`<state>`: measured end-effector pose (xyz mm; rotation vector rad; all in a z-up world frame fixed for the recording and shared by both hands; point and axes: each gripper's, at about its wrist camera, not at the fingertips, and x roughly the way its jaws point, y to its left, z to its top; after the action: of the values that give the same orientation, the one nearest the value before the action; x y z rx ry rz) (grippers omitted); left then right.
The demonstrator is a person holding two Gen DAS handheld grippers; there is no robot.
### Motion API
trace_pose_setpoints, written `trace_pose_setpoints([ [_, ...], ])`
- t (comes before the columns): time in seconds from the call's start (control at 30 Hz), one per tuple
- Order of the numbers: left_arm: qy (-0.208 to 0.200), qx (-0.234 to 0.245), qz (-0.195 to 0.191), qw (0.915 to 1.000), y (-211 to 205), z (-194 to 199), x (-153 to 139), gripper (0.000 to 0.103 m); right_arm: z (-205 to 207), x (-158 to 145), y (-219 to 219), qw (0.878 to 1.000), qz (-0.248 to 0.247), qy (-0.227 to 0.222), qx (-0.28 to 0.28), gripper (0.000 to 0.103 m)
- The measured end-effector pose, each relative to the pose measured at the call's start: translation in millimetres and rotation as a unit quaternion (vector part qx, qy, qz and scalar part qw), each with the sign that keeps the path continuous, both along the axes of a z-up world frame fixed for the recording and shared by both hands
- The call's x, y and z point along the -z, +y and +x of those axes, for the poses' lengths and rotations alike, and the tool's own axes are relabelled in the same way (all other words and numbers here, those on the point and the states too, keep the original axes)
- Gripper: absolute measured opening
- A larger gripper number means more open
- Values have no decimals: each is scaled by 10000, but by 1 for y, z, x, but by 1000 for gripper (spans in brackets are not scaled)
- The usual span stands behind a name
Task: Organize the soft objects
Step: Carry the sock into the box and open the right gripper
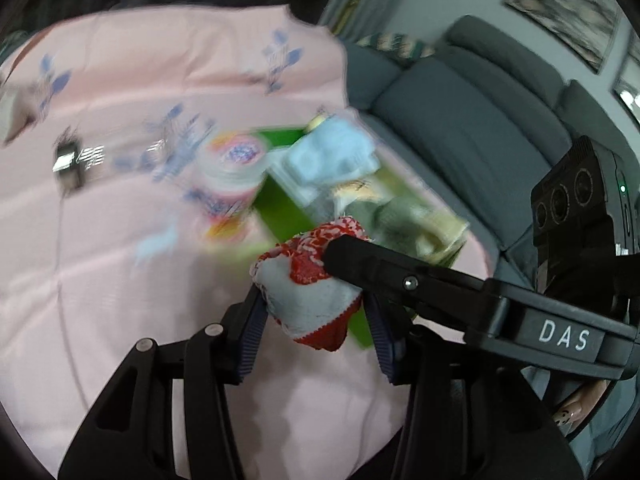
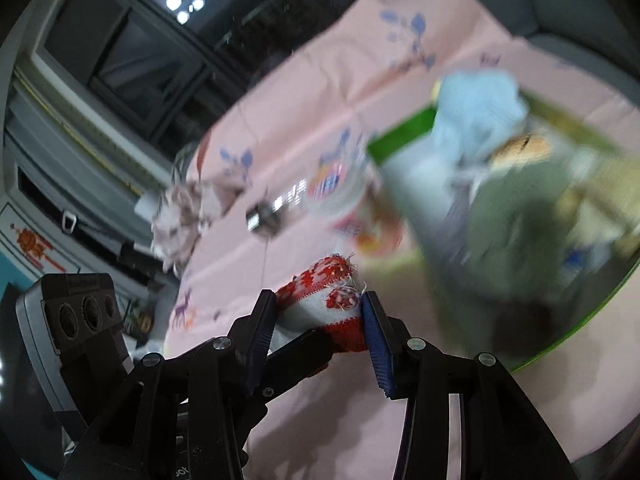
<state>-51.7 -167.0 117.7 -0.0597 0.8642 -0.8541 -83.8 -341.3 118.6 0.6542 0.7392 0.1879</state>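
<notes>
Both grippers, left [image 1: 316, 312] and right [image 2: 320, 320], clamp the same red-and-white knit [image 1: 308, 284], held above the pink cloth [image 1: 120, 240]. The left view alone shows the grey sofa [image 1: 460, 120]; the right view alone shows a crumpled rag [image 2: 180, 216] far left. Beyond, a green box [image 2: 404, 132] holds a blue cloth [image 2: 476, 108].
</notes>
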Motion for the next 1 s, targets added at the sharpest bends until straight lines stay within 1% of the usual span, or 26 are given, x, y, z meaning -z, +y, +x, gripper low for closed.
trace_pose_setpoints([
  [0.13,-270,224,-155,9993,-32,12,-18,46,3,-19,-29,9990,-90,-297,313,46],
  [0.23,-408,362,-188,9983,-54,22,-24,46,6,-25,-51,9976,-68,-465,518,46],
  [0.33,-413,526,-131,9977,-73,31,-18,46,9,-20,-70,9964,-33,-489,698,46],
  [0.4,-395,638,-74,9972,-84,35,-12,46,11,-11,-82,9955,-7,-466,830,46],
  [0.47,-309,733,32,9968,-96,42,-2,46,15,-1,-93,9950,60,-382,919,46],
  [0.53,-110,811,177,9965,-105,46,7,46,18,10,-100,9947,105,-198,1007,46],
  [0.6,18,842,313,9960,-112,51,18,46,23,20,-104,9934,4,48,1147,46],
  [0.7,125,816,398,9958,-116,53,28,46,29,28,-106,9912,-205,302,1271,46],
  [0.83,171,817,439,9955,-118,54,33,48,28,32,-108,9895,-326,394,1349,46],
  [1.0,236,785,586,9949,-122,55,38,49,28,36,-109,9884,-313,496,1402,46],
])
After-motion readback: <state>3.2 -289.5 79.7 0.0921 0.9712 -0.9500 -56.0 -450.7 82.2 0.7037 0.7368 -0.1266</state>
